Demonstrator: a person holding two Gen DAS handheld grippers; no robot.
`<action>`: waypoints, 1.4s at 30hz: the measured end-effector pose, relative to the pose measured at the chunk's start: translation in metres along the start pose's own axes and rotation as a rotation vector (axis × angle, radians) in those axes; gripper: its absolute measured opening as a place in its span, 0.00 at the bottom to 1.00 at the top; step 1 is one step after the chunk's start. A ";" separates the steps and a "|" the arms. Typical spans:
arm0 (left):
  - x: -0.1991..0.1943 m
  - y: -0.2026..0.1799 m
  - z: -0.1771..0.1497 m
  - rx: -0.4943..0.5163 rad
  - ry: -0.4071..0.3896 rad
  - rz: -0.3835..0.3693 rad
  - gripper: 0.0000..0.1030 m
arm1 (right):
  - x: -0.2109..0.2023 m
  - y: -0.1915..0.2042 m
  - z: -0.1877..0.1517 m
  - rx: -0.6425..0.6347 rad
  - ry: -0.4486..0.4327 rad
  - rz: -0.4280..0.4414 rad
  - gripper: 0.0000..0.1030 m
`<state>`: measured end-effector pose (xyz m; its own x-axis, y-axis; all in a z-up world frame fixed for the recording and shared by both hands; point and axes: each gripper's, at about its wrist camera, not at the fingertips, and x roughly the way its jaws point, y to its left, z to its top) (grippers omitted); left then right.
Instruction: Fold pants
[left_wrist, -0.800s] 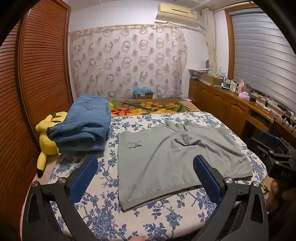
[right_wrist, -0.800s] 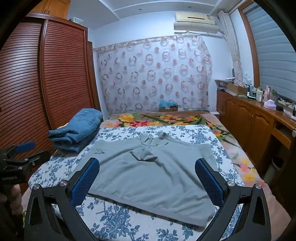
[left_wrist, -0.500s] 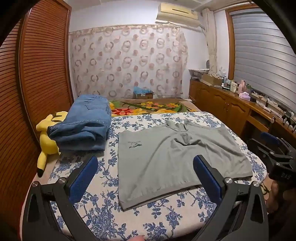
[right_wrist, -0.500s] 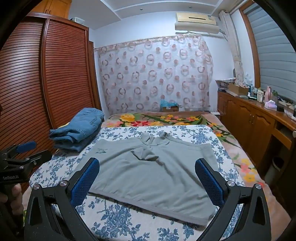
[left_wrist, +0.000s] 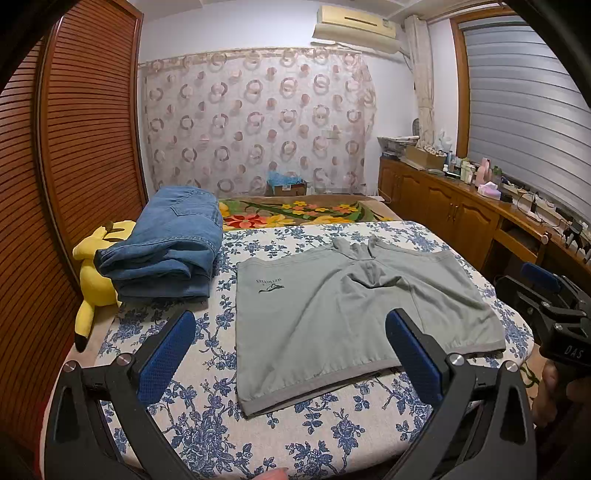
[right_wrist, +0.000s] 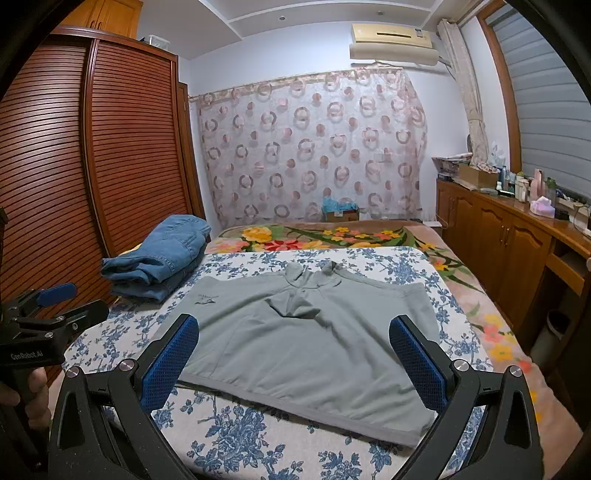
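Grey shorts (left_wrist: 332, 314) lie spread flat on the blue-flowered bed cover (left_wrist: 207, 406), waistband toward me, legs pointing to the far side, with a small bunched fold at the crotch. My left gripper (left_wrist: 290, 319) hovers open over the near left part of the bed, with nothing between its blue pads. My right gripper (right_wrist: 294, 325) hovers open before the waistband of the shorts (right_wrist: 303, 350), also holding nothing. Each gripper shows in the other's view: the right gripper (left_wrist: 543, 291) at the bed's right edge, the left gripper (right_wrist: 55, 299) at its left edge.
Folded blue jeans (left_wrist: 166, 247) are stacked at the bed's far left, beside a yellow plush toy (left_wrist: 92, 273). A slatted wooden wardrobe (right_wrist: 74, 166) stands close on the left. Wooden cabinets (left_wrist: 461, 221) with clutter on top run along the right.
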<state>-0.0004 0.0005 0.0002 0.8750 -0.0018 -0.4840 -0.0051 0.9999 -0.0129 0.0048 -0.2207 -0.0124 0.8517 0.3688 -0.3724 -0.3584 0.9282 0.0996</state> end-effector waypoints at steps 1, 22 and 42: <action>0.000 0.000 0.000 -0.001 0.000 -0.001 1.00 | 0.000 0.000 -0.001 0.000 -0.001 0.000 1.00; -0.008 0.005 0.001 0.002 -0.005 0.001 1.00 | -0.002 0.001 -0.001 0.000 -0.005 0.003 1.00; -0.012 0.000 0.009 0.008 -0.014 0.009 1.00 | -0.002 0.002 -0.001 0.002 -0.006 0.003 1.00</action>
<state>-0.0059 0.0002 0.0140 0.8818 0.0069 -0.4715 -0.0088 1.0000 -0.0017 0.0024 -0.2193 -0.0126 0.8526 0.3721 -0.3669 -0.3605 0.9271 0.1025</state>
